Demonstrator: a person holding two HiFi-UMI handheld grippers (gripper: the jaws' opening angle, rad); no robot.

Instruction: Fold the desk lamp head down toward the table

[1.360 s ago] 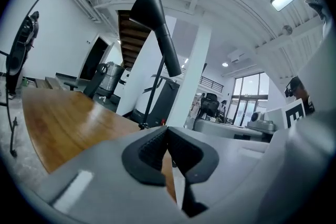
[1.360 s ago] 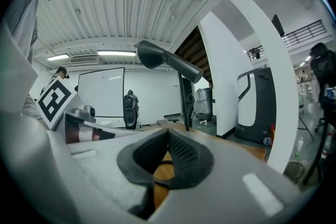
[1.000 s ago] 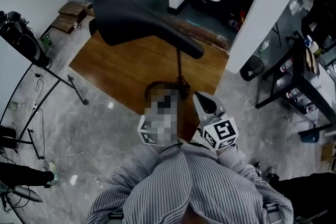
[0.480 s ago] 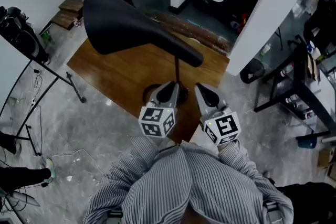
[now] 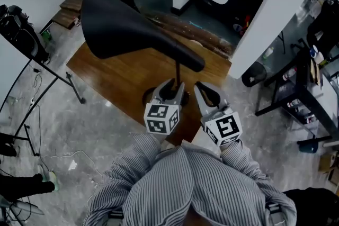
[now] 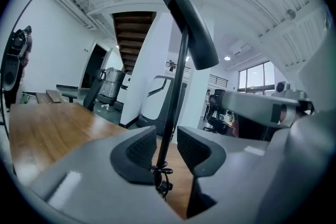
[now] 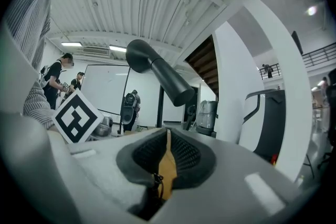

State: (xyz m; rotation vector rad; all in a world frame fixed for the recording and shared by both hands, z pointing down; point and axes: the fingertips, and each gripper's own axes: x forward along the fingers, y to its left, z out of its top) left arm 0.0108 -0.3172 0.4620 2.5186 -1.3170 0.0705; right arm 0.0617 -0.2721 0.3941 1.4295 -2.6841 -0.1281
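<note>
The black desk lamp head (image 5: 132,29) stands raised on a thin dark stem (image 5: 177,74) above the wooden table (image 5: 106,69). My left gripper (image 5: 174,86) is at the stem, low down near the lamp's base. In the left gripper view its jaws are opening around (image 6: 167,147) the stem (image 6: 173,107); the pads stand clear of it on both sides. The lamp head (image 6: 173,2) looms overhead there. My right gripper (image 5: 204,91) hangs just right of the stem, shut (image 7: 167,147) on nothing. It looks up at the lamp head (image 7: 157,73).
A light stand (image 5: 53,77) straddles the floor at the left. A white pillar (image 5: 270,8) and black racks (image 5: 296,82) stand to the right. People (image 7: 58,78) stand in the background of the right gripper view. The person's striped shirt (image 5: 185,188) fills the bottom.
The left gripper has moved forward to the lamp stem, and its jaws have gone from shut to open around it. The right gripper has shifted slightly and stays shut.
</note>
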